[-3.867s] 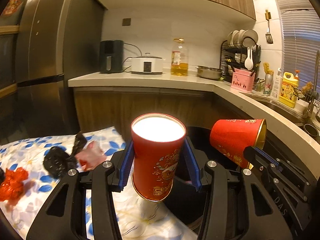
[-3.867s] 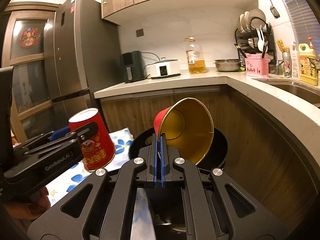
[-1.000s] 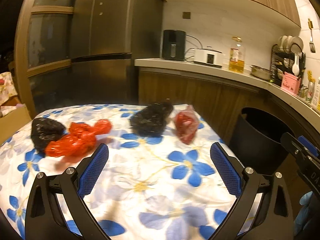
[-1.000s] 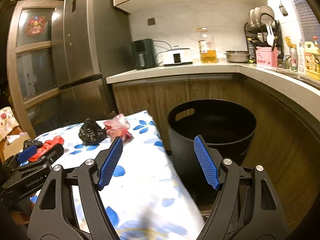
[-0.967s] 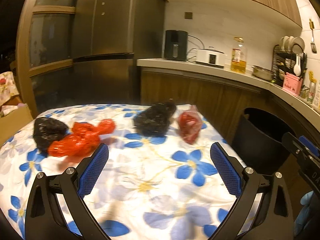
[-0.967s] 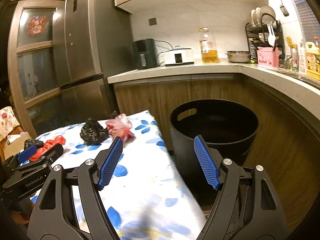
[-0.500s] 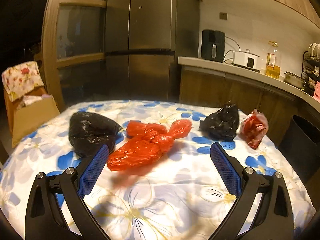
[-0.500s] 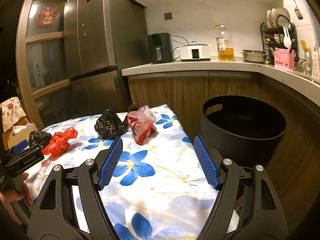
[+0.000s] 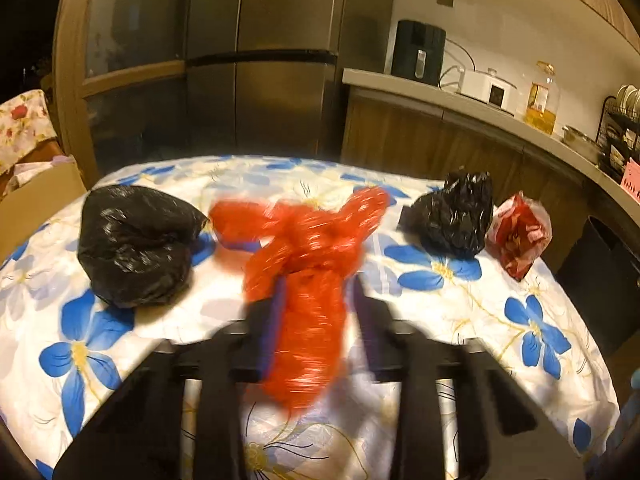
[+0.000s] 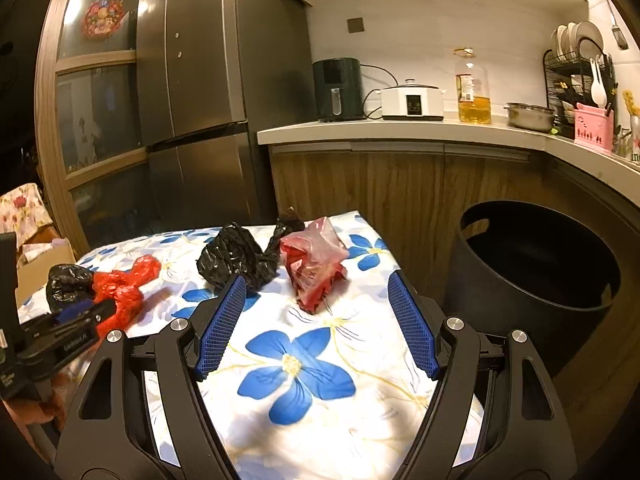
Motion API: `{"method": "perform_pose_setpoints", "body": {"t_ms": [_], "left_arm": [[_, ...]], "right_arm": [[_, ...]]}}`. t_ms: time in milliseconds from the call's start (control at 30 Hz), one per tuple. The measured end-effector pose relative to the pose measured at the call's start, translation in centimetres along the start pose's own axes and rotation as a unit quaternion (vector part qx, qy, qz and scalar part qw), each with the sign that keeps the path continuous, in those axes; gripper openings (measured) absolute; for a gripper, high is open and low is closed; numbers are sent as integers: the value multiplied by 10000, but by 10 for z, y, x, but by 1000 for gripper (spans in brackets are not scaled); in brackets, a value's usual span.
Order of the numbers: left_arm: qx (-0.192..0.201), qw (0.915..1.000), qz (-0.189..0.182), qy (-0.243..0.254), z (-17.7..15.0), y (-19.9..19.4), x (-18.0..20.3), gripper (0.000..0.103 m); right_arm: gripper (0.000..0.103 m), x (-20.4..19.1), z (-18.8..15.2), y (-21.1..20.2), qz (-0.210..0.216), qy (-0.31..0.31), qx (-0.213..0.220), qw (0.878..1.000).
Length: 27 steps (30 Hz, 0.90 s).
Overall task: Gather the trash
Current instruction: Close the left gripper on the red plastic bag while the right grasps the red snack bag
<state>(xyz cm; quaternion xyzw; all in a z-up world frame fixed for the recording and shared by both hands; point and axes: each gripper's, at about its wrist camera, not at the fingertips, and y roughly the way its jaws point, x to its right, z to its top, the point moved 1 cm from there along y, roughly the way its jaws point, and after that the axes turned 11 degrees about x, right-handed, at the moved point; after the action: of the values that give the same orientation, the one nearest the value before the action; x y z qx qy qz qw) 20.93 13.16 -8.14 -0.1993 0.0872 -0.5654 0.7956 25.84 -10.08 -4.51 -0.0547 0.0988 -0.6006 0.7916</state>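
A knotted red plastic bag [image 9: 304, 264] lies on the flower-print tablecloth [image 9: 480, 320]. My left gripper [image 9: 316, 280] is blurred, its jaws closing with the red bag [image 10: 124, 292] squeezed between them. A black bag [image 9: 132, 244] sits just left of it. A second black bag [image 10: 236, 256] and a clear bag of red scraps [image 10: 314, 264] lie near the table's far right edge. My right gripper [image 10: 317, 280] is open and empty, hovering just short of those two, the clear bag seen between its fingertips.
A black round bin [image 10: 532, 320] stands on the floor right of the table, below the curved counter [image 10: 400, 132]. A steel fridge [image 10: 200, 120] is behind the table. A cardboard box [image 9: 36, 204] sits past the table's left edge.
The left gripper moved in over the red bag and its wide jaws came together around it. The right gripper swung from the bin toward the black and clear bags, still open.
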Motion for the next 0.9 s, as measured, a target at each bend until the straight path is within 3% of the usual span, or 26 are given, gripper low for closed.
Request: {"method": "perform_pose_setpoints", "body": {"t_ms": [100, 367, 533, 667, 800, 900], "left_arm": [[-132, 9999, -36, 40, -6, 5, 1, 0], [149, 9997, -153, -138, -8, -8, -4, 0], [311, 9992, -157, -187, -6, -17, -3, 0], [280, 9992, -188, -221, -8, -17, -3, 0], [248, 9992, -207, -249, -8, -16, -3, 0], [285, 9990, -188, -272, -8, -19, -5, 0]], "right_arm": [[73, -1, 0, 14, -14, 20, -51, 10000], [72, -4, -3, 63, -103, 37, -197, 9997], [64, -5, -6, 91, -123, 82, -319, 9994], [49, -5, -12, 107, -133, 129, -540, 9984], [25, -6, -18, 113, -98, 136, -676, 9976], [17, -5, -16, 108, -53, 126, -630, 9979]]}}
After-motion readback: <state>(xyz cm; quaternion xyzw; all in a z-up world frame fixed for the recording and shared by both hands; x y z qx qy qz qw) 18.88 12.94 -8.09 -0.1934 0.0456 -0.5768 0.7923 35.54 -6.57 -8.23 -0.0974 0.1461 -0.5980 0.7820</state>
